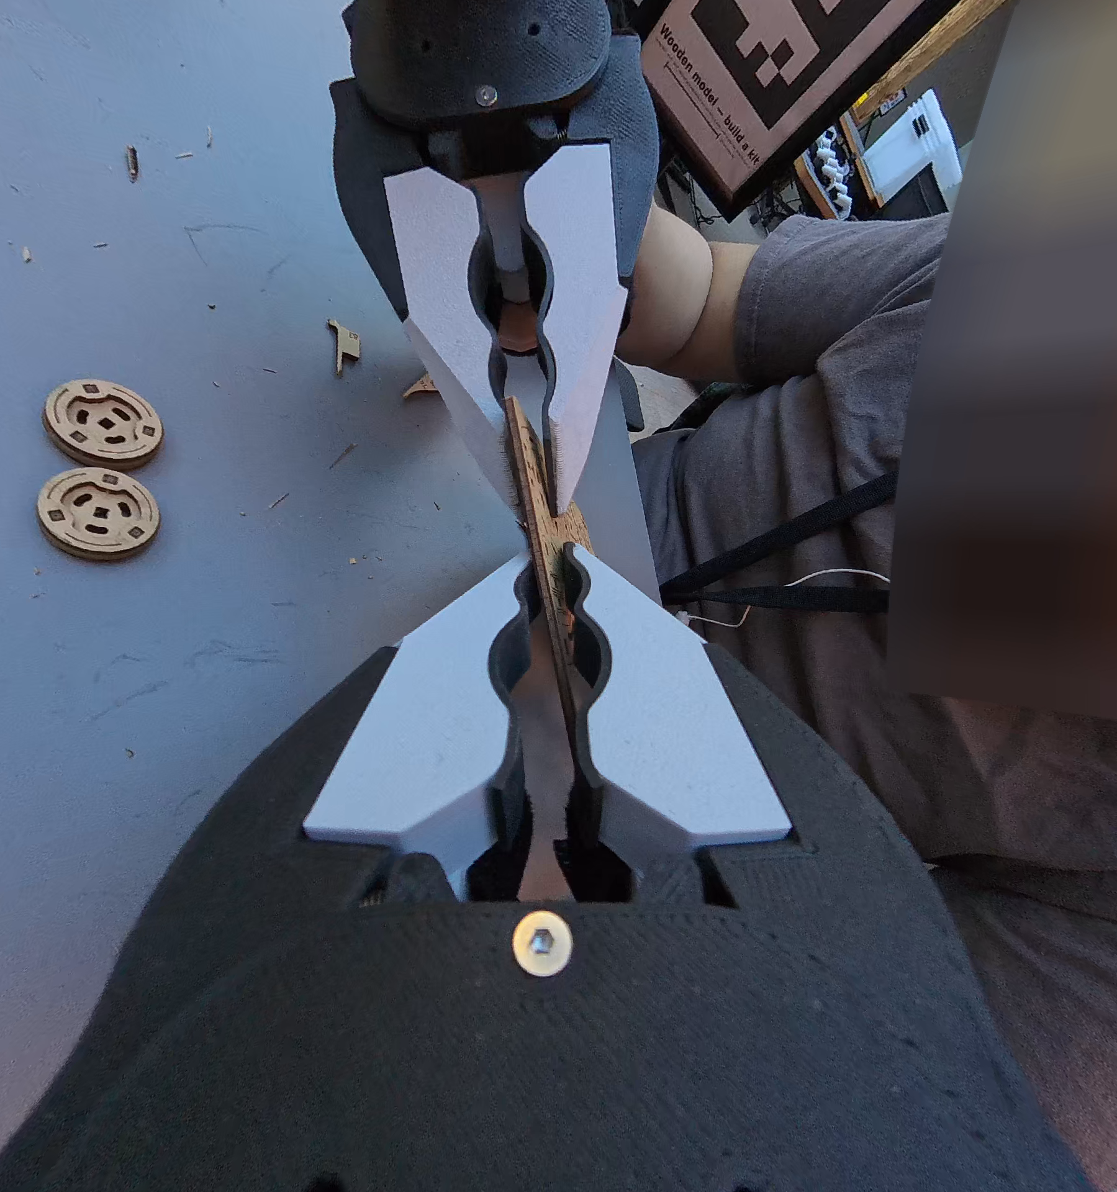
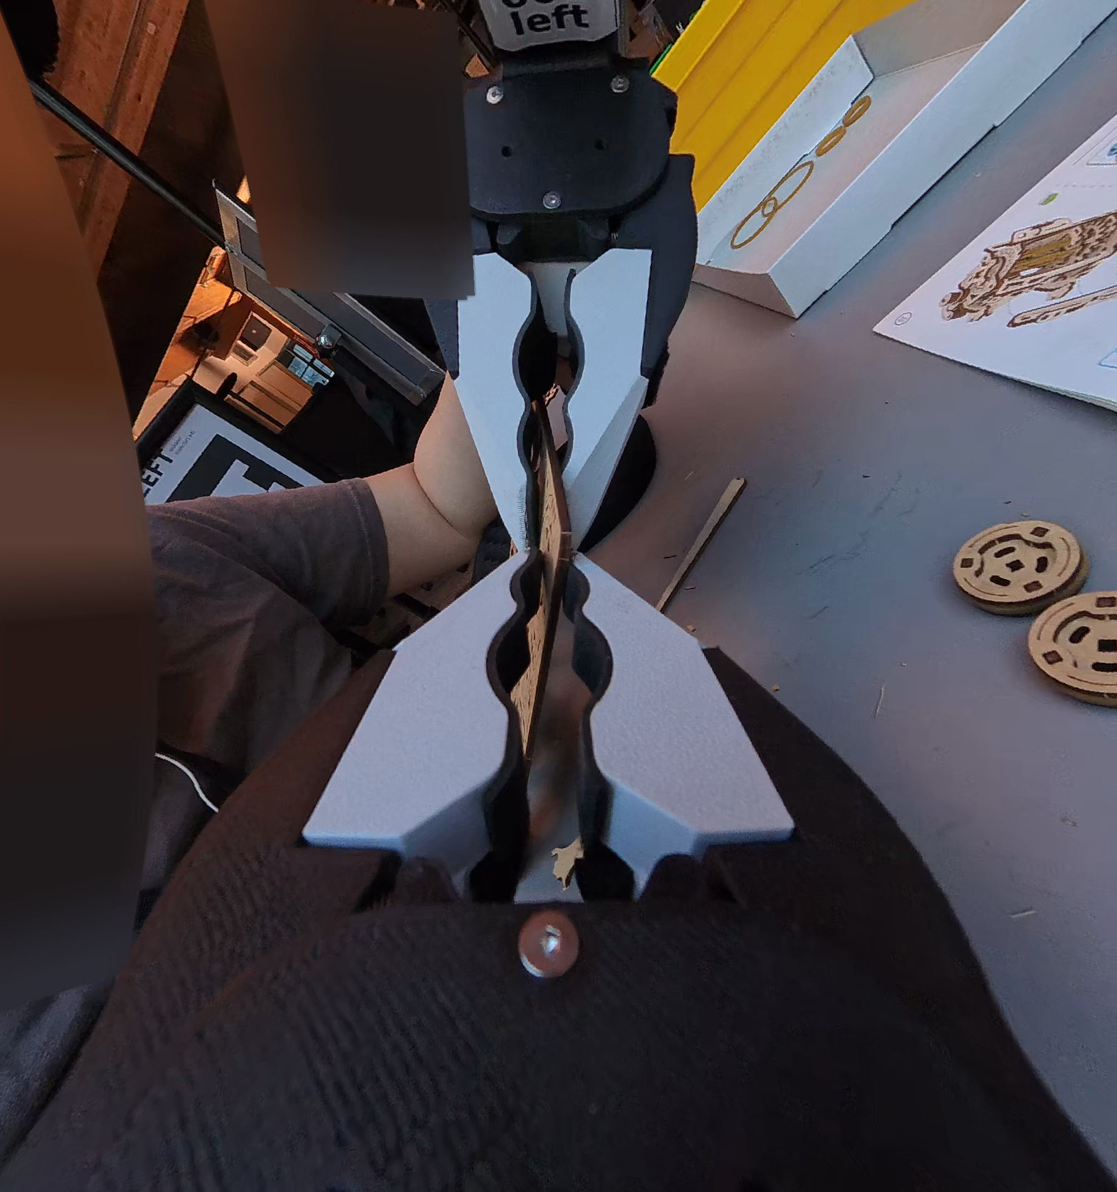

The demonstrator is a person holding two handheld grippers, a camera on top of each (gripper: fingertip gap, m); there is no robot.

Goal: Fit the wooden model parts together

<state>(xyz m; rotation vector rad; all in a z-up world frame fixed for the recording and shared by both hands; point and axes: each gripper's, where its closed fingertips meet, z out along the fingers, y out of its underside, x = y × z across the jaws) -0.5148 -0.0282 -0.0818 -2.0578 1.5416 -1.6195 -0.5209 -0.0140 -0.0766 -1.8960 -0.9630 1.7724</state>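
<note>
My left gripper (image 1: 548, 556) and my right gripper (image 1: 538, 509) face each other tip to tip above the table edge. Both are shut on a thin wooden part (image 1: 538, 477) that I see edge-on between the black pads. I cannot tell whether it is one piece or two joined pieces. The right wrist view shows the same hold: my right gripper (image 2: 546, 560) is below, my left gripper (image 2: 546, 542) is above, and the wooden part (image 2: 550, 490) runs through both. Two round wooden wheels (image 1: 103, 422) (image 1: 97, 513) lie flat on the grey table (image 1: 220, 645).
The wheels (image 2: 1020, 567) (image 2: 1094, 648) also show in the right wrist view, with a thin wooden stick (image 2: 704, 542) beside them. An instruction sheet (image 2: 1046, 284) and a white box (image 2: 865, 193) lie at the back. Small wooden scraps (image 1: 346, 342) dot the table. A person's arm (image 1: 672, 290) is close behind the grippers. The tips of both grippers are at nearly the same place.
</note>
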